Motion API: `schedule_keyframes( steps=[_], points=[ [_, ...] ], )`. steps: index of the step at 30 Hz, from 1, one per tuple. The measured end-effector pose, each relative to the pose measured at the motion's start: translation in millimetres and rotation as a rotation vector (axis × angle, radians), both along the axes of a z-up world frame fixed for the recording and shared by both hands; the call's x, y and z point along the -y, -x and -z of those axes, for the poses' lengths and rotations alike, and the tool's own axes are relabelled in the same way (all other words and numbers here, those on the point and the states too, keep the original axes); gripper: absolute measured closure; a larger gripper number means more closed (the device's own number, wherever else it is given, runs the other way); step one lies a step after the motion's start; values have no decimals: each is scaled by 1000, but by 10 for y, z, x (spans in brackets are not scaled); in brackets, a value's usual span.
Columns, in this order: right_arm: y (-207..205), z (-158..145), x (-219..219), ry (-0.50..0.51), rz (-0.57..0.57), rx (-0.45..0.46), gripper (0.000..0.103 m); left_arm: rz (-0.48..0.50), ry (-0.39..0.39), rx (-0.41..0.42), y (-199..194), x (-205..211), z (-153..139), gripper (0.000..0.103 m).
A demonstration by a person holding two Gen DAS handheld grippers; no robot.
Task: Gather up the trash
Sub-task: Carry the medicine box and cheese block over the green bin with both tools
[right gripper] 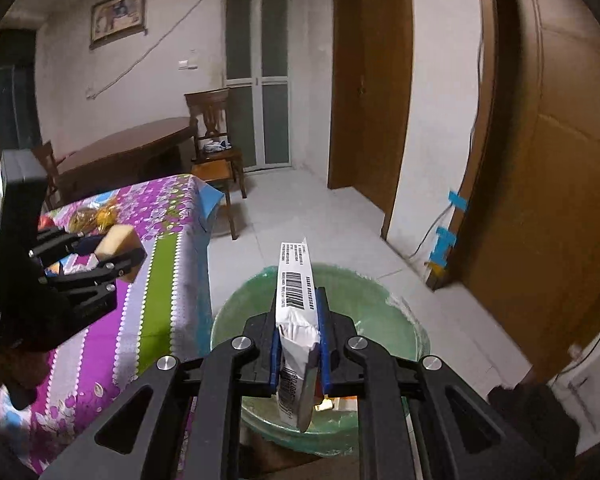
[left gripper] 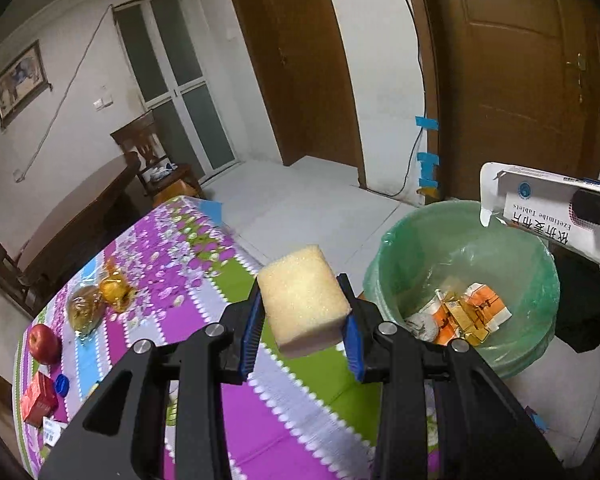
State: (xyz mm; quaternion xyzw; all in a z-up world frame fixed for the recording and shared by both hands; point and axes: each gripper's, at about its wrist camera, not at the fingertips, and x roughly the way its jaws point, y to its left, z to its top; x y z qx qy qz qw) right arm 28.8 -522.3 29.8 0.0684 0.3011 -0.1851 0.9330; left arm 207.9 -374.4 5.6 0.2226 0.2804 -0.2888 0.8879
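Left gripper is clamping a yellow sponge by its sides, hanging over the worktop edge beside the bin, likely lining up a drop. Right gripper is pinching a flattened white medicine box directly above the bin, jaws squeezed tight. Bin's near rim is hiding behind the right gripper's arms; bin contents are only partly readable, some orange and gold wrappers.

One sponge, one tablet box, one green-lined bin, beside the bin on the tabletop: one apple, two wrapped pastries, one red carton, one blue cap
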Motion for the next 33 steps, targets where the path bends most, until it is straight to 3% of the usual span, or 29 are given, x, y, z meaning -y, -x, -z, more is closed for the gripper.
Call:
schedule_keyframes(
  steps=[7, 17, 33],
  points=[
    [79, 26, 183, 9, 61, -27, 87, 67, -12, -50, 15, 282, 37, 70],
    [171, 28, 500, -21, 128, -86, 87, 180, -46, -35, 194, 787, 100, 70],
    [121, 120, 605, -45, 143, -122, 87, 260, 3, -148, 150, 998, 216, 70]
  ],
)
